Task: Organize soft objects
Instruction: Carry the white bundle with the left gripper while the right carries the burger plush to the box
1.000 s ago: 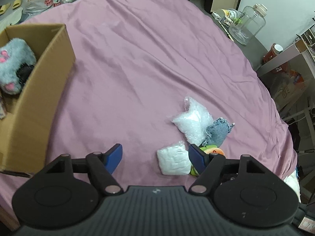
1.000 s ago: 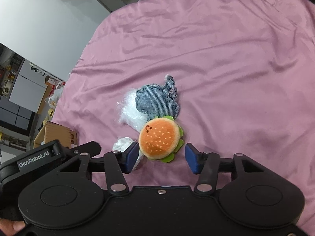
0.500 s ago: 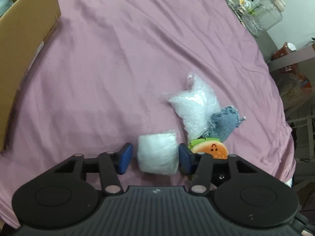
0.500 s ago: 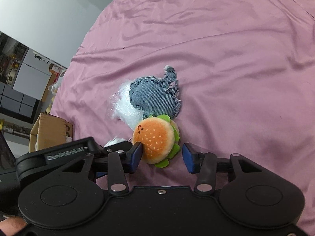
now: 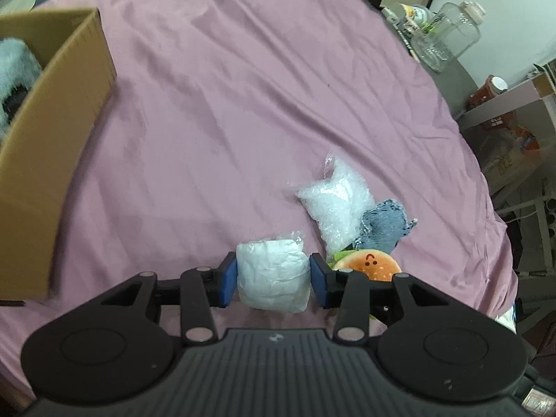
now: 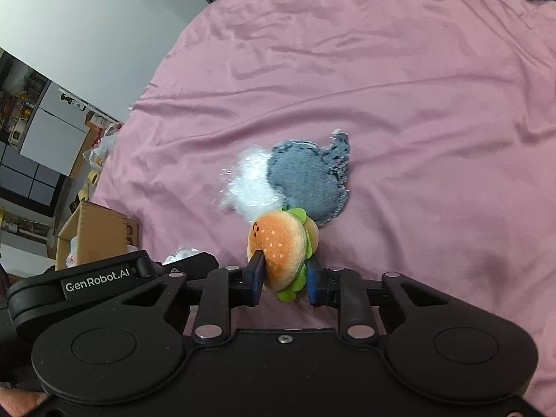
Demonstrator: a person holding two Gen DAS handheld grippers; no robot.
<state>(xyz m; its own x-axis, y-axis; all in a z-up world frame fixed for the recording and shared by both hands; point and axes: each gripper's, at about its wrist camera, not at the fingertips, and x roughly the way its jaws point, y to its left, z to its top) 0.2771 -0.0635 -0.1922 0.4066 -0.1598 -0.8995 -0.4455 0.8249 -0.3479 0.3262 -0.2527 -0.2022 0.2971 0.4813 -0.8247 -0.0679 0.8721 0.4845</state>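
Burger plush (image 6: pixel 283 248) pinched in right claw (image 6: pixel 283 278) | white padded bag (image 5: pixel 273 279) squeezed in left claw (image 5: pixel 273 283) | both low over pink bed sheet (image 5: pixel 226 121) | step: pickup | next: probably carry to cardboard box (image 5: pixel 59 111)

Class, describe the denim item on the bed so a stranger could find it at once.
On the purple bedspread, find the small cluster of soft things. The denim patch lies flat, overlapping a clear plastic bag, beside the burger plush. It alone is blue, with frayed edges.
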